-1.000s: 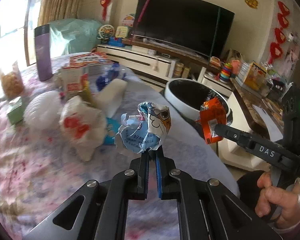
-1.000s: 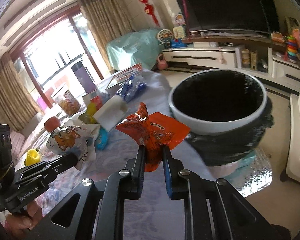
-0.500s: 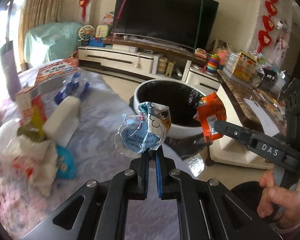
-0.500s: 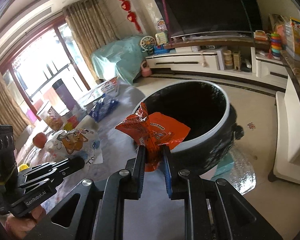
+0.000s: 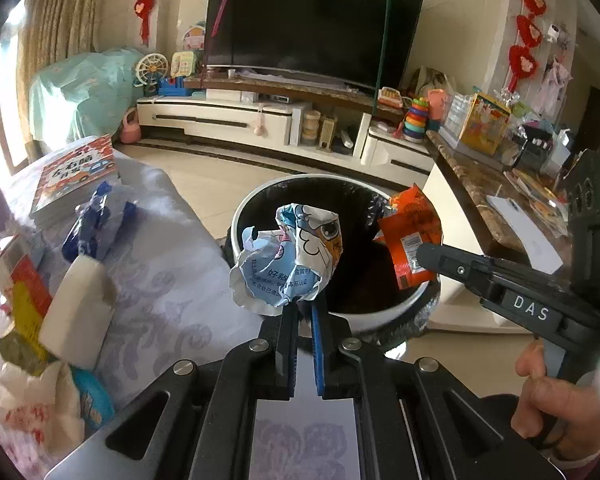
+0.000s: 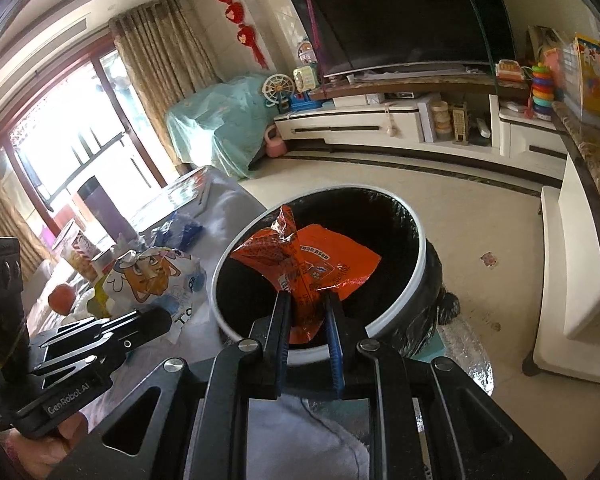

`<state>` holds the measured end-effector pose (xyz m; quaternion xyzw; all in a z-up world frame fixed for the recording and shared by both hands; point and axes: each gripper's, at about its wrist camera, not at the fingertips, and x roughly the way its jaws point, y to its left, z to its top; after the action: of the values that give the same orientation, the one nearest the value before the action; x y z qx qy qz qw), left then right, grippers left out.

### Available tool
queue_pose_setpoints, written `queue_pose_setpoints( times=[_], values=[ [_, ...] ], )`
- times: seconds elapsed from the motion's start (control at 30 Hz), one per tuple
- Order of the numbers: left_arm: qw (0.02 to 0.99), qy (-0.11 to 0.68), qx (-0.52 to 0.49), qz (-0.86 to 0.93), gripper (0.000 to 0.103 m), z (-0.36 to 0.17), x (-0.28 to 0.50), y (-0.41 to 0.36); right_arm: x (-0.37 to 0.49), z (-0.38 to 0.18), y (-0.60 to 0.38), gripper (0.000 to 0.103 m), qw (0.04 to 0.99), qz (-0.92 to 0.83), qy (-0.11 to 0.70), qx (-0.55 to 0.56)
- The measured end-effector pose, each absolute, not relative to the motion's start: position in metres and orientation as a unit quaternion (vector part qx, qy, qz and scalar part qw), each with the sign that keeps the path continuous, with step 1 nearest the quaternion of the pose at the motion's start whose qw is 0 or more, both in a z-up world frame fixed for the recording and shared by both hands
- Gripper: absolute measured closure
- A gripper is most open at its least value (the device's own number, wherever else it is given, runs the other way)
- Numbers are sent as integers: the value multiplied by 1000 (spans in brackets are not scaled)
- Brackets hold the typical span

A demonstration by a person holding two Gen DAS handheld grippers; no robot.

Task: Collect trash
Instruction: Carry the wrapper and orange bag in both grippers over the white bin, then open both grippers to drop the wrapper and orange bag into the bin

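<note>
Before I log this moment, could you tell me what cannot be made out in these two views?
- Trash bin contents: both views, its black interior is too dark.
- Orange wrapper lower end: right wrist view, hidden between the right tongs.
- Crumpled white-blue wrapper far side: left wrist view, faces away above the left tongs.
- Table litter: left wrist view, cut off by the edge.

a dark television (image 5: 312,26) above a white cabinet (image 5: 228,118), red wall ornaments (image 6: 236,12), a stacking-ring toy (image 5: 414,120)
</note>
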<state>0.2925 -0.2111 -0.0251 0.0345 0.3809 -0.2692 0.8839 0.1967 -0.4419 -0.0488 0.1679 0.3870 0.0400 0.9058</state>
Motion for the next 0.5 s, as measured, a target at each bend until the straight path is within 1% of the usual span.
queue_pose_setpoints(
  times=[0.43,0.5],
  values=[
    [871,407,39,-273,98,-25,339,-244,226,-57,-455,86,892,38,415,173],
    [868,412,39,-273,98,-26,346,-246,229,-59,-458,85,890,37,420,173]
  ],
)
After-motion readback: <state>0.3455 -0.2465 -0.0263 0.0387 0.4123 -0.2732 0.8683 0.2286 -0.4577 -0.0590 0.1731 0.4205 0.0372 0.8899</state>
